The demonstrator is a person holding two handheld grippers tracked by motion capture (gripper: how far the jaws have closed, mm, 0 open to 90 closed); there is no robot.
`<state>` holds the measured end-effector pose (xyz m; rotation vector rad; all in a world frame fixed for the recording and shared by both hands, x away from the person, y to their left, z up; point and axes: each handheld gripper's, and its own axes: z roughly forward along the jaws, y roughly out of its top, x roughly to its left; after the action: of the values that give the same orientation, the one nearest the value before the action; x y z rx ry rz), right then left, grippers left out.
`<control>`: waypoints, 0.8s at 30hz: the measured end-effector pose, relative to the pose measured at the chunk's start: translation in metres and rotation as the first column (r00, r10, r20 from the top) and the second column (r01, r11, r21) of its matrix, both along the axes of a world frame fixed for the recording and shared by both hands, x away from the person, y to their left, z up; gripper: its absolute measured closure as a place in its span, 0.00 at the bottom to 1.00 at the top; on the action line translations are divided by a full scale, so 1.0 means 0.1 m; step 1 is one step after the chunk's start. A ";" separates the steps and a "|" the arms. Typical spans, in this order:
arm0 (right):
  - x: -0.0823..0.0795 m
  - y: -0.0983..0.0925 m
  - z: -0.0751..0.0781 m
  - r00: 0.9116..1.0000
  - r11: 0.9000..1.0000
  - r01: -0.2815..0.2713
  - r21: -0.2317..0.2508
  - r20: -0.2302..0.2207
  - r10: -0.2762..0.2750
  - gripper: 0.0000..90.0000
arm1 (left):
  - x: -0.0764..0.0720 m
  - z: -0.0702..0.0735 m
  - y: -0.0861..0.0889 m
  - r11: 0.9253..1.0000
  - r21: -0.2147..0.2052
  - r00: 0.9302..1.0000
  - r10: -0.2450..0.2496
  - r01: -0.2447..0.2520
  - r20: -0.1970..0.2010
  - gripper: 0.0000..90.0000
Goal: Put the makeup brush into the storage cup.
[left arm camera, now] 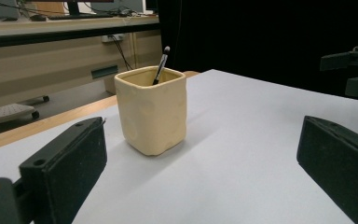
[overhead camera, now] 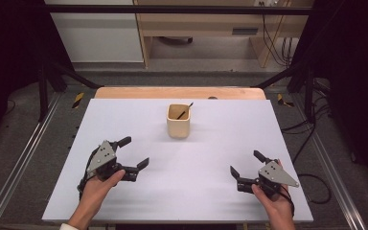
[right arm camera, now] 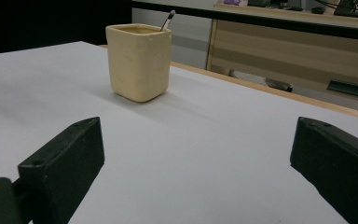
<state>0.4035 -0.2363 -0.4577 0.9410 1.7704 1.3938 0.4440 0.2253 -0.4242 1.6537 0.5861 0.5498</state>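
Cream-yellow cup holding a black pen (pale tip), on a plain white table; black gripper jaws.

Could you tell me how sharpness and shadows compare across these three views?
High view: even light, faint shadow by the cream cup. Left gripper view: cup crisp, near jaws soft, shadow falling toward the camera. Right gripper view: cup fairly sharp, jaws blurred, background dim.

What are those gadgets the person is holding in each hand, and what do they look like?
They are hand-held grippers. The left gripper and the right gripper are each black, with two blocky, flat-faced jaws and a grey three-cornered plate on top dotted with small dark screws. A black cable trails from the right one. A light cuff shows at the left wrist.
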 end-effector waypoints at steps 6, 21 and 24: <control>0.00 0.00 0.00 1.000 1.000 0.001 -0.001 0.000 -0.001 0.04 | -0.04 0.00 0.06 1.000 -0.004 1.000 0.006 -0.006 0.006 0.01; 0.00 0.01 0.00 1.000 1.000 0.002 -0.004 0.001 -0.002 0.04 | -0.12 -0.03 0.18 1.000 -0.017 1.000 0.017 -0.017 0.018 0.01; 0.00 0.01 0.00 1.000 1.000 0.002 -0.004 0.001 -0.002 0.04 | -0.14 -0.03 0.21 1.000 -0.022 1.000 0.020 -0.019 0.023 0.01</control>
<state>0.4038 -0.2358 -0.4581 0.9396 1.7704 1.3886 0.4303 0.2461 -0.4277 1.6208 0.5898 0.5741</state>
